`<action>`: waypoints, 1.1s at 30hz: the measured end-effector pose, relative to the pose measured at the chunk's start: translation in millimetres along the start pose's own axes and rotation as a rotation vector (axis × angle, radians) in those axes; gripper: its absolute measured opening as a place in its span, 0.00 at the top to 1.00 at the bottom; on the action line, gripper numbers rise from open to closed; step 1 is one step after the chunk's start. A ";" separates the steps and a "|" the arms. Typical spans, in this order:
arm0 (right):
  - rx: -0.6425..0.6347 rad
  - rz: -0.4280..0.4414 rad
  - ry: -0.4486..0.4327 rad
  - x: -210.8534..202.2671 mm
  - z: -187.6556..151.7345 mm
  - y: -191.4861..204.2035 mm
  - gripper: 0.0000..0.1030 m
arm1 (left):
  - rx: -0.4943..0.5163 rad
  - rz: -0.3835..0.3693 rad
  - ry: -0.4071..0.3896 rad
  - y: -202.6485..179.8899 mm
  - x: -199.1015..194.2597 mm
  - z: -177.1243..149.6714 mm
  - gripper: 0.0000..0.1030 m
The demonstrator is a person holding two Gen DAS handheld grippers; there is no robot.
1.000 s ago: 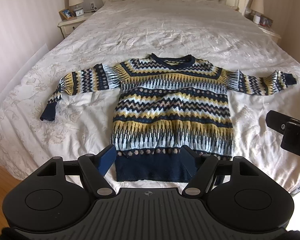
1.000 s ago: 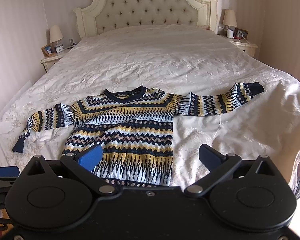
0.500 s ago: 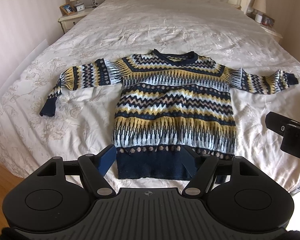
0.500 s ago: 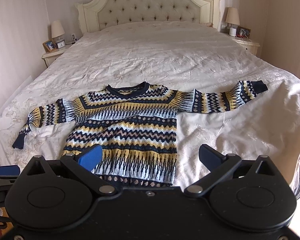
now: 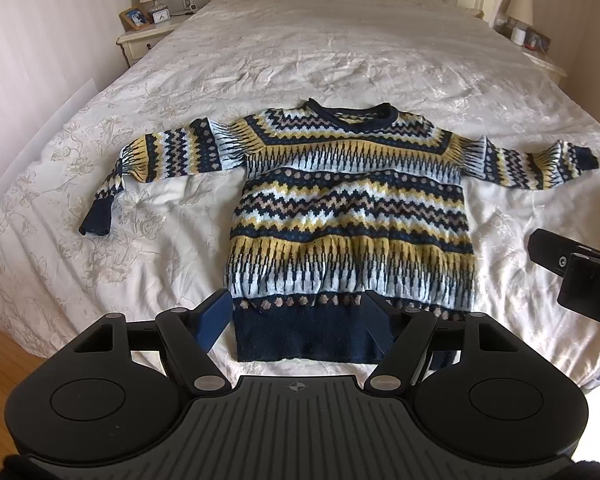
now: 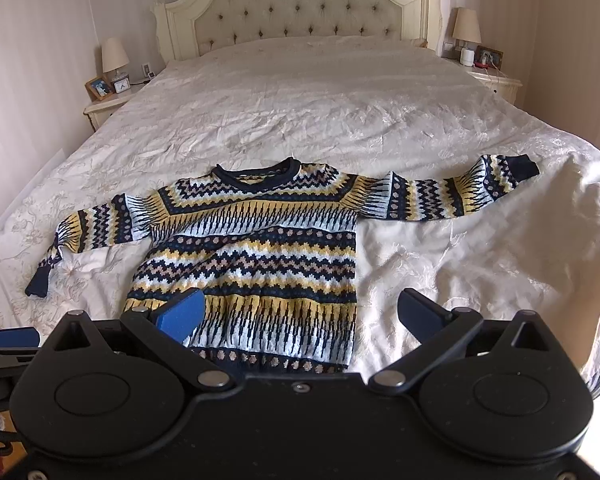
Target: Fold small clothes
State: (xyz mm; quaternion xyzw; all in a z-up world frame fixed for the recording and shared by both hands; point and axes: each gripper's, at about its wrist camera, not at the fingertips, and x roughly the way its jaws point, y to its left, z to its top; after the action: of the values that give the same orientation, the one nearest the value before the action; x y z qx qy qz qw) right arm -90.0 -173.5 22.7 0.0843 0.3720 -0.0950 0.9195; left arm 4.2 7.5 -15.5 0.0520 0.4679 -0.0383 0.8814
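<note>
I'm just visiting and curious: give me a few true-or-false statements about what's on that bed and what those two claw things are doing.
1. The sweater lies flat on the bed with both sleeves spread out. True.
2. The sweater is already folded in half. False: it is fully unfolded.
3. The left gripper has open jaws with nothing pinched. True.
4. The right gripper is clamped on a sleeve. False: its jaws are open and hold nothing.
5. A lamp stands on the nightstand beside the headboard. True.
6. The sweater is plain red. False: it is patterned in navy, yellow and white.
</note>
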 end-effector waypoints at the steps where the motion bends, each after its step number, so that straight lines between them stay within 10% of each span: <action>1: -0.001 0.000 0.000 0.0 -0.1 0.3 0.01 | -0.001 0.001 0.001 0.4 0.5 0.8 0.32; 33: -0.002 -0.002 0.006 5.0 -0.1 2.2 0.01 | 0.003 0.000 0.003 -1.3 6.5 -5.7 0.32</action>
State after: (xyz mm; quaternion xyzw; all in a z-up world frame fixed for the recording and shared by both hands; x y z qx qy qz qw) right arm -86.0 -171.9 19.3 0.0834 0.3751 -0.0952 0.9183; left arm 3.0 6.8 -24.1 0.0533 0.4691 -0.0388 0.8807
